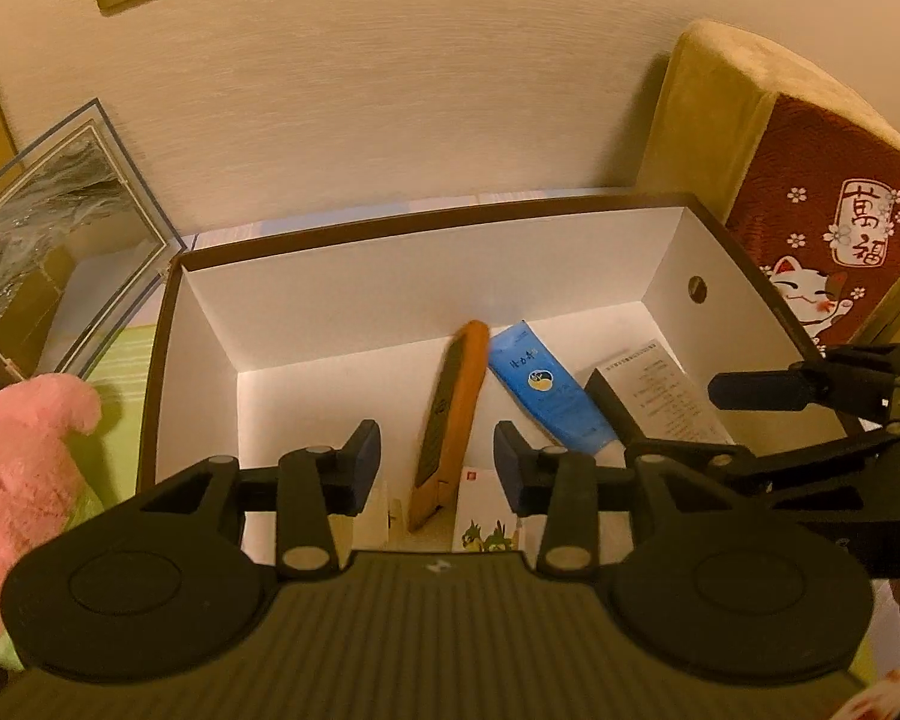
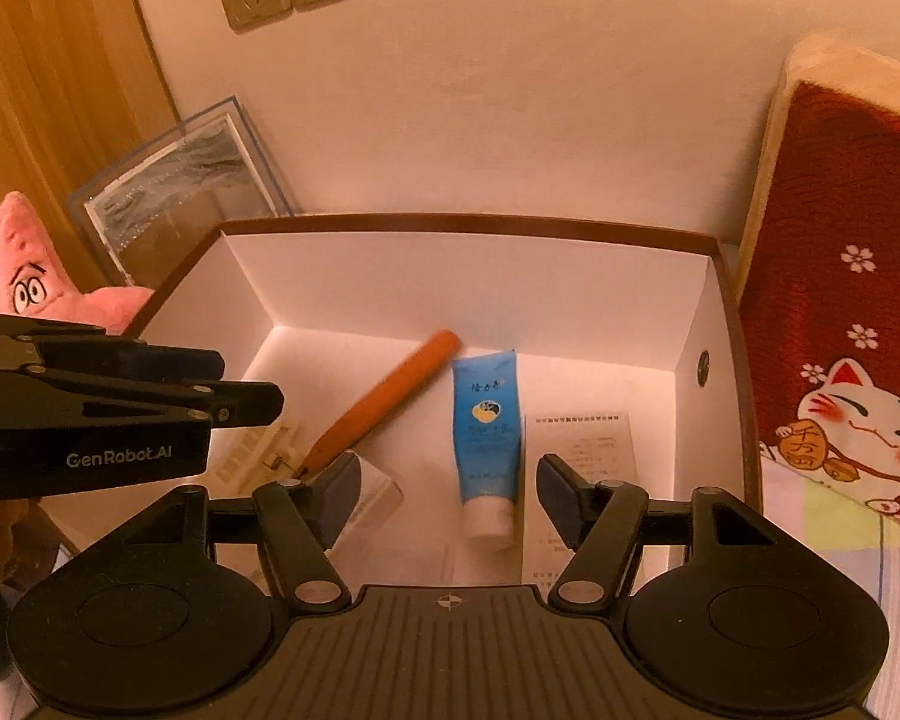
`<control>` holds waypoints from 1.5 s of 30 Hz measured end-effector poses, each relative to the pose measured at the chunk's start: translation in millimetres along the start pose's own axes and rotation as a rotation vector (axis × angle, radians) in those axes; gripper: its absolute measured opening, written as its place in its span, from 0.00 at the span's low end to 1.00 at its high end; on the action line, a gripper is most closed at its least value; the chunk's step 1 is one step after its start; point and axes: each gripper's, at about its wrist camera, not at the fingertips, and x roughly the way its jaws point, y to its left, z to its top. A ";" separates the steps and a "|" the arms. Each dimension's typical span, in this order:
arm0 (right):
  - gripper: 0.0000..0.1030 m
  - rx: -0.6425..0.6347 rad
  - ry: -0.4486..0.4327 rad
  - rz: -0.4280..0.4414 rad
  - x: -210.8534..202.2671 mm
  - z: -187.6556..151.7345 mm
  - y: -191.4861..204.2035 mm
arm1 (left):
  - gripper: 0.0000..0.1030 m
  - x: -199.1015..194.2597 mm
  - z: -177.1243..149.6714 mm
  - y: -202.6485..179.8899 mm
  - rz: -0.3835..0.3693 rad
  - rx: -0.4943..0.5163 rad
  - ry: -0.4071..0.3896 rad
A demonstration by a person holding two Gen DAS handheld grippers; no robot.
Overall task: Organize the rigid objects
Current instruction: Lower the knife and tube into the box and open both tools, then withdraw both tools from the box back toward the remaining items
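Over the open box [image 1: 168, 324] I hold both grippers, and neither carries anything. The left gripper [image 1: 437, 456] is spread wide, its jaws straddling the lower end of the orange knife [image 1: 450, 414] without touching it. The right gripper [image 2: 447, 489] is released too, with the white cap of the blue tube [image 2: 487, 426] sitting between its jaws and clear of both pads.

On the box floor the knife lies on a slant, its tip toward the back wall. The tube lies just to its right, cap toward me, and a printed sheet [image 2: 582, 450] lies flat beside the tube. A small carton [image 1: 487, 525] with a green cartoon figure lies by the near wall, and a pale blister strip [image 2: 258, 450] sits to the left of the knife.

I judge that I am between placements: these items are already in the box, and the next step is either to fetch another item or to straighten what lies here. Squaring the tube calls for lowering the right gripper and closing across its cap end; the body looks soft, so a light squeeze will do.

As for writing, "GenRobot.AI" reads clearly on the left gripper's side in the right view. The tube has Chinese characters I cannot make out. The red cushion [image 1: 834, 240] shows a beckoning cat and a tag with two Chinese characters. The sheet's text is too small to read.
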 end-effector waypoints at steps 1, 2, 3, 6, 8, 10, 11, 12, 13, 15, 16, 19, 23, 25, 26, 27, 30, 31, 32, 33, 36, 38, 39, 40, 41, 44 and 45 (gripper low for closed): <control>0.60 0.000 -0.003 -0.002 -2.8 -0.4 0.7 | 0.36 -2.2 -0.5 -0.1 0.002 0.000 -0.002; 0.60 0.000 -0.007 -0.003 -5.6 -1.0 0.8 | 0.36 -4.7 -1.1 -0.1 0.003 0.000 -0.004; 0.60 0.002 -0.011 -0.002 -8.4 -1.7 0.8 | 0.36 -7.2 -1.8 0.2 0.004 0.000 -0.006; 0.60 0.013 -0.020 -0.002 -16.6 -3.5 0.4 | 0.36 -14.9 -3.6 0.7 0.004 -0.006 -0.012; 0.60 0.021 -0.028 0.001 -23.0 -5.1 0.0 | 0.36 -20.8 -4.8 0.1 0.007 -0.008 -0.018; 0.60 0.028 -0.037 0.003 -29.4 -6.9 -0.1 | 0.36 -28.1 -6.2 -0.1 0.004 -0.010 -0.028; 0.60 0.032 -0.041 0.004 -32.2 -7.2 0.1 | 0.36 -31.2 -6.8 -1.1 0.004 -0.012 -0.032; 0.60 0.037 -0.045 0.005 -35.4 -8.2 0.0 | 0.36 -35.2 -7.8 -1.6 0.004 -0.013 -0.038; 0.60 0.043 -0.049 0.007 -39.4 -9.5 -0.2 | 0.37 -39.3 -8.9 -2.0 0.004 -0.016 -0.043; 0.60 0.052 -0.057 0.010 -46.2 -12.1 -0.1 | 0.38 -47.7 -11.4 -3.7 0.003 -0.019 -0.051; 0.60 0.058 -0.062 0.014 -50.4 -14.0 -0.1 | 0.39 -52.1 -12.9 -4.5 0.003 -0.021 -0.055; 0.60 0.074 -0.077 0.024 -63.7 -20.2 -0.3 | 0.39 -64.8 -17.8 -6.0 0.006 -0.023 -0.068; 0.60 0.096 -0.099 0.041 -82.5 -28.7 1.8 | 0.40 -83.4 -26.9 -5.5 0.005 -0.030 -0.084; 0.60 0.107 -0.107 0.051 -92.2 -34.1 3.2 | 0.40 -93.7 -32.3 -4.8 0.005 -0.039 -0.090; 0.60 0.111 -0.110 0.055 -96.6 -36.5 4.2 | 0.40 -98.1 -34.7 -4.3 0.004 -0.042 -0.095; 0.60 0.114 -0.112 0.059 -101.2 -39.4 5.4 | 0.40 -103.5 -37.8 -4.0 0.003 -0.045 -0.099; 0.60 0.117 -0.120 0.072 -115.3 -48.8 9.5 | 0.40 -119.3 -47.5 -3.1 0.006 -0.058 -0.109; 0.60 0.119 -0.123 0.076 -120.6 -52.7 11.4 | 0.41 -124.7 -50.6 -3.0 0.005 -0.061 -0.112; 0.60 0.120 -0.124 0.081 -124.6 -55.7 12.7 | 0.41 -130.1 -54.0 -3.4 0.004 -0.062 -0.115; 0.60 0.121 -0.125 0.086 -128.6 -58.9 14.1 | 0.41 -135.7 -57.6 -4.1 0.006 -0.063 -0.117; 0.60 0.127 -0.129 0.096 -140.5 -68.7 18.2 | 0.41 -151.1 -68.7 -5.2 0.003 -0.074 -0.129; 0.60 0.133 -0.131 0.103 -147.9 -75.4 20.9 | 0.42 -160.6 -75.7 -6.1 -0.002 -0.082 -0.135; 0.60 0.136 -0.131 0.107 -151.2 -78.7 21.8 | 0.42 -165.7 -79.7 -7.1 -0.003 -0.084 -0.139; 0.60 0.141 -0.131 0.112 -154.8 -82.5 22.9 | 0.44 -169.2 -82.5 -7.8 -0.003 -0.085 -0.142; 0.60 0.146 -0.131 0.114 -157.4 -85.5 23.7 | 0.44 -173.3 -86.4 -8.8 0.000 -0.085 -0.144; 0.60 0.152 -0.123 0.120 -165.0 -95.3 26.8 | 0.46 -184.9 -100.0 -12.6 0.009 -0.081 -0.149; 0.60 0.150 -0.121 0.120 -167.5 -98.5 28.2 | 0.46 -187.3 -103.9 -13.7 0.008 -0.083 -0.148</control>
